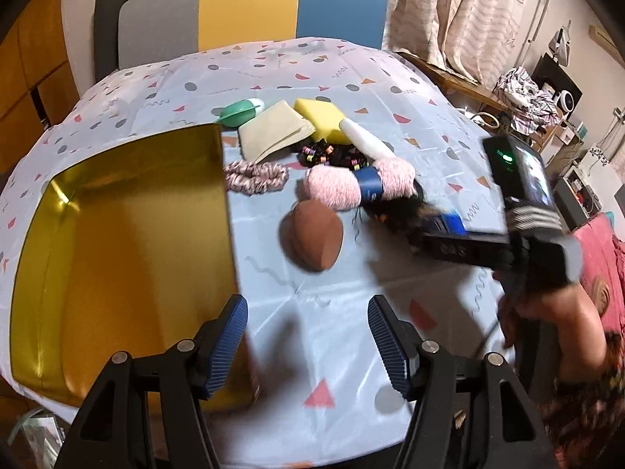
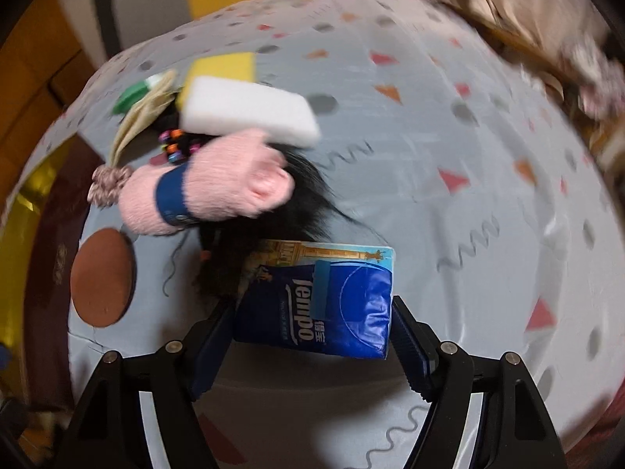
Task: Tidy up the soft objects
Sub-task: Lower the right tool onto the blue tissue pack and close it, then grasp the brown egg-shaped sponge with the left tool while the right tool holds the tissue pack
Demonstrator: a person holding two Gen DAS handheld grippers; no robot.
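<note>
The table under its pale blue cloth printed with triangles and dots (image 1: 312, 336) fills the scene. At its left side sits the big shiny gold open box (image 1: 129, 242), nothing visible inside. Behind the table stands a chair with a grey, yellow and blue back (image 1: 250, 4).

Now the soft things, clustered past the box: a pink yarn skein with a blue paper band (image 1: 363, 185) lies across a tuft of black hair-like fibre (image 2: 250, 269); behind it a yellow sponge block (image 1: 320, 119), a white foam block (image 2: 250, 111) and a folded beige cloth (image 1: 273, 131). Nearer is the brown egg-shaped makeup sponge (image 1: 311, 234), lying alone on the cloth. Smaller still: a pink-striped fabric scrunchie (image 1: 254, 176) just beside the box, a green-and-white rounded piece (image 1: 242, 111), and black hair ties with coloured beads (image 1: 328, 154).

Right gripper (image 2: 312, 336), pointing steeply down: a blue Tempo tissue pack (image 2: 324, 305) sits between its fingers, flush at both sides; whether it is pinched I cannot tell.

Left gripper (image 1: 308, 344): wide apart, nothing between the fingers, hovering over bare cloth at the box's edge.
</note>
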